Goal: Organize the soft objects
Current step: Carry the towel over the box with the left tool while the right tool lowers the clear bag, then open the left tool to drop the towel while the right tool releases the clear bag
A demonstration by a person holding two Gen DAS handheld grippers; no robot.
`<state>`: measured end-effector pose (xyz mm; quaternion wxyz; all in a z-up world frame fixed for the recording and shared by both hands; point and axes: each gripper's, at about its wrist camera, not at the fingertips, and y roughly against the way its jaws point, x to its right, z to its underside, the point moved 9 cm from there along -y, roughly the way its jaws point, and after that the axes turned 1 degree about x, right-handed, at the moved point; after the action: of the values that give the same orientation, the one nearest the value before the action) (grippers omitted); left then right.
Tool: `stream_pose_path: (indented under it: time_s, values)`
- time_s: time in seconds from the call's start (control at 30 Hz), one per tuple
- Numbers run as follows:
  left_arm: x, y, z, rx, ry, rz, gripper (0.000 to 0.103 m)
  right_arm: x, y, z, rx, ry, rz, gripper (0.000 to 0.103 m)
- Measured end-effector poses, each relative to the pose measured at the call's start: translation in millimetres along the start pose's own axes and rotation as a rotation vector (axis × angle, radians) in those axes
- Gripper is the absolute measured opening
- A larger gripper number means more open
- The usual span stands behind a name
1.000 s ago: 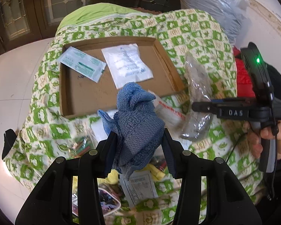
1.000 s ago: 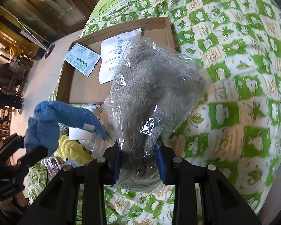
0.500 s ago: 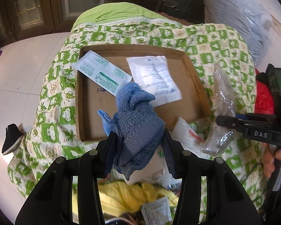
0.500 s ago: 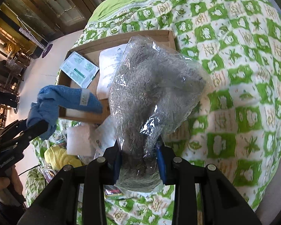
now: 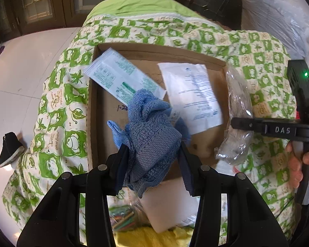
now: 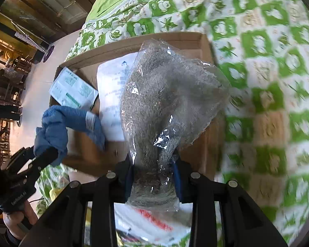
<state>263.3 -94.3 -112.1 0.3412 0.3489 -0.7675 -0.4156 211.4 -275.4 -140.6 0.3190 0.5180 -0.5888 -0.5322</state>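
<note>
My left gripper point(image 5: 152, 154) is shut on a crumpled blue knit cloth point(image 5: 149, 129), held over the near part of a shallow cardboard tray point(image 5: 105, 111). The same blue cloth point(image 6: 57, 121) shows at the left of the right wrist view, clamped in the left gripper point(image 6: 45, 154). My right gripper point(image 6: 153, 164) is shut on a grey fuzzy cloth in a clear plastic bag point(image 6: 171, 100), hanging over the tray's right side point(image 6: 206, 148). In the left wrist view that bagged cloth point(image 5: 237, 111) hangs from the right gripper point(image 5: 243, 123) at the tray's right edge.
In the tray lie a green-and-white sachet point(image 5: 121, 78) and a white printed pouch point(image 5: 191, 94). The tray rests on a green-and-cream patterned quilt point(image 5: 57, 111). Near me lie a yellow cloth point(image 5: 154, 236), a white packet point(image 5: 164, 207) and small wrappers. A large plastic sack point(image 5: 278, 20) stands at the back right.
Both grippers have moved forward and down with their loads, from over the clutter to over the cardboard tray. The grips are unchanged.
</note>
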Motion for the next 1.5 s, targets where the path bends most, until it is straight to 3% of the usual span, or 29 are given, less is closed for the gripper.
stream_pose_path:
  time_s: [0.33, 0.63, 0.7, 0.77, 0.97, 1.2, 1.27, 1.5]
  values:
    - [-23, -18, -12, 0.007, 0.035, -0.022, 0.045, -4, -18, -32, 0.052, 0.070, 0.086, 0.032]
    - [-20, -24, -9, 0.032, -0.017, -0.071, 0.051, -5, -29, -31, 0.087, 0.110, 0.095, 0.036]
    - [-20, -21, -8, 0.062, -0.025, -0.091, 0.057, -3, -27, -30, 0.107, 0.114, 0.102, 0.050]
    - [-20, -21, -6, 0.078, -0.004, -0.081, 0.070, -3, -23, -30, 0.129, 0.113, 0.101, 0.063]
    - [-18, -21, 2, 0.016, 0.010, -0.076, 0.072, -9, -7, -26, 0.159, 0.137, 0.112, 0.079]
    - [-15, 10, -1, -0.001, 0.021, -0.067, 0.073, -10, 26, -19, 0.185, 0.164, 0.129, 0.084]
    - [-17, 22, -1, 0.009, 0.035, -0.060, 0.083, -8, 36, -19, 0.196, 0.157, 0.126, 0.086]
    - [-8, 53, 17, -0.017, 0.084, 0.002, 0.083, 2, 65, 2, 0.190, 0.147, 0.128, 0.087]
